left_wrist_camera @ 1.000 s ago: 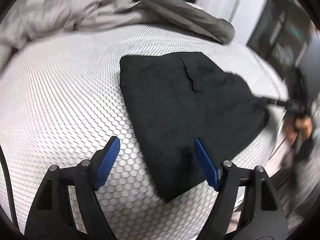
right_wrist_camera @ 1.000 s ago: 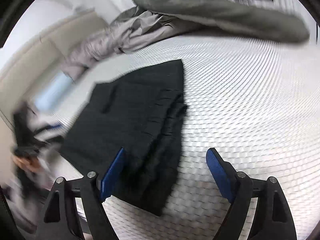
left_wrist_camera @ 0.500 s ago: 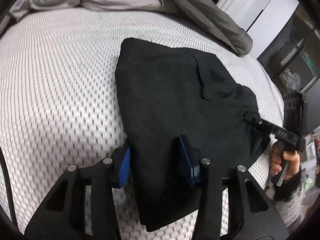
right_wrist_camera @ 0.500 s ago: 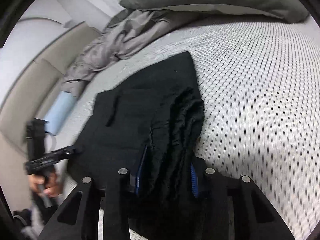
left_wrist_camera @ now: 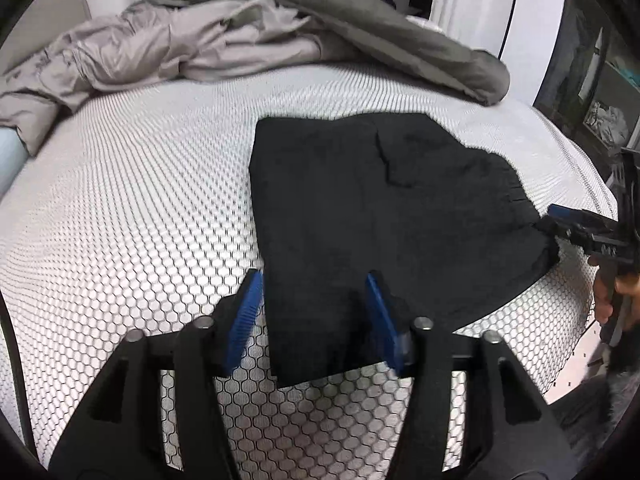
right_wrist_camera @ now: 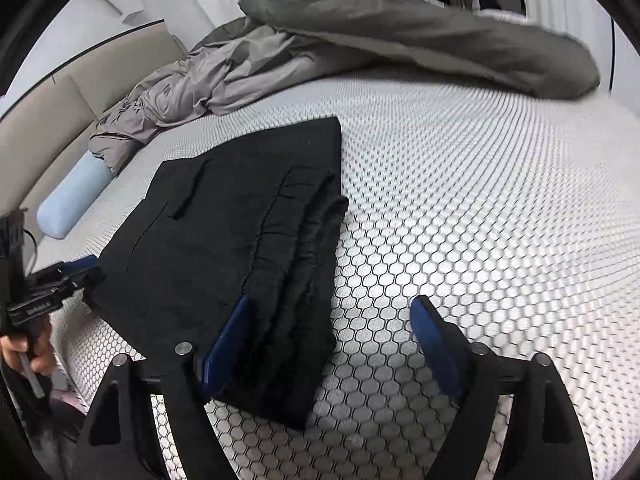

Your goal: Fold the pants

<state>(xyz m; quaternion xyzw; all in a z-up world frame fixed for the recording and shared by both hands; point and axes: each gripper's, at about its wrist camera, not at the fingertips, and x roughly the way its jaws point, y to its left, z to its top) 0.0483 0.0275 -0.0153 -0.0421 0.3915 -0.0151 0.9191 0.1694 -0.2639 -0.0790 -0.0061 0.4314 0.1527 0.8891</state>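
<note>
Black pants (left_wrist_camera: 372, 208) lie folded into a compact stack on the white honeycomb-patterned mattress (left_wrist_camera: 132, 208); they also show in the right wrist view (right_wrist_camera: 240, 240). My left gripper (left_wrist_camera: 316, 320) is open, its blue pads straddling the near corner of the stack. My right gripper (right_wrist_camera: 332, 344) is open over the waistband end, its left pad beside the cloth. Each gripper shows in the other's view at the stack's far corner: the right gripper (left_wrist_camera: 576, 228) and the left gripper (right_wrist_camera: 68, 276).
A rumpled grey duvet (left_wrist_camera: 240, 36) is heaped along the far side of the bed, also in the right wrist view (right_wrist_camera: 360, 40). A light blue bolster (right_wrist_camera: 72, 200) lies by the beige headboard (right_wrist_camera: 60, 120). The mattress edge drops off near the hands.
Both grippers were closed onto the pants half a second ago. They have now opened and pulled back a little, leaving the folded pants lying on the mattress.
</note>
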